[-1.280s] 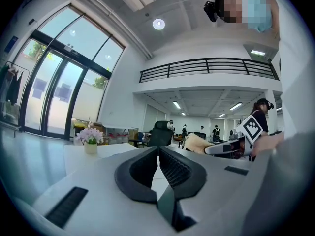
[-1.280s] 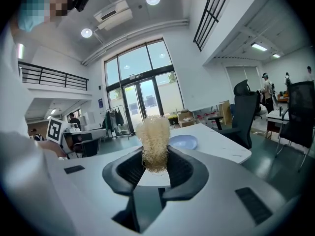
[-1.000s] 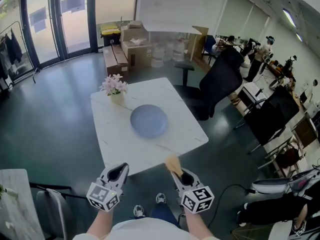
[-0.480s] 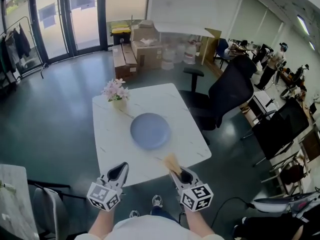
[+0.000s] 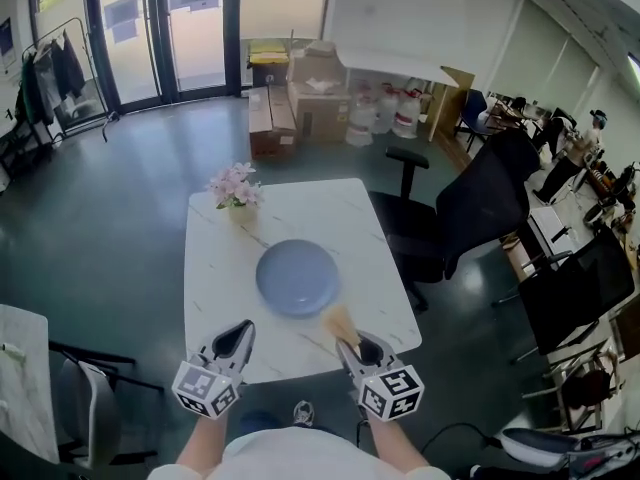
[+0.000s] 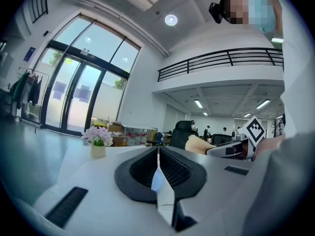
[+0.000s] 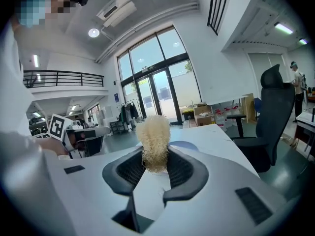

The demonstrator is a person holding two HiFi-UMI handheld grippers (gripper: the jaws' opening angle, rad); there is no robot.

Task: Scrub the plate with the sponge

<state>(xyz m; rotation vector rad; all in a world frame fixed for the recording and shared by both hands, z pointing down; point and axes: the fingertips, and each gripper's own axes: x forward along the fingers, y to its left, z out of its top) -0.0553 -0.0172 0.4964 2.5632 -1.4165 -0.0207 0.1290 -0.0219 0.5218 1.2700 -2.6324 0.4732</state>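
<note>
- Evidently carried ready for use: sponge [image 7: 153, 140] pinched by its lower end between the fingers [image 7: 189, 173] of the right gripper [image 5: 347, 342], with the frayed head sticking out forward so as to meet the plate first.
- Left gripper [image 5: 238, 336] with fingers [image 6: 140, 171] pressed together on nothing; judged to be kept free, perhaps for steadying the plate.
- Plate [image 5: 296, 277] lying flat and face up near the middle of the counter [image 5: 350, 218], well apart from the flowers [image 5: 234, 186] at the far left corner.
- Both grippers held side by side at the near edge of the counter, aimed toward the plate.
- Judged an approach only, with scrubbing not yet begun and no contact between sponge and plate seen.
- Compared with a second ago:
  - Counter and plate drawn closer in the head view.
  - Sponge tip now over the near edge and close to the plate's near-right rim, where earlier it was short of the counter.
  - Both grips unchanged.
  - Plate and flowers unmoved on the counter.
</note>
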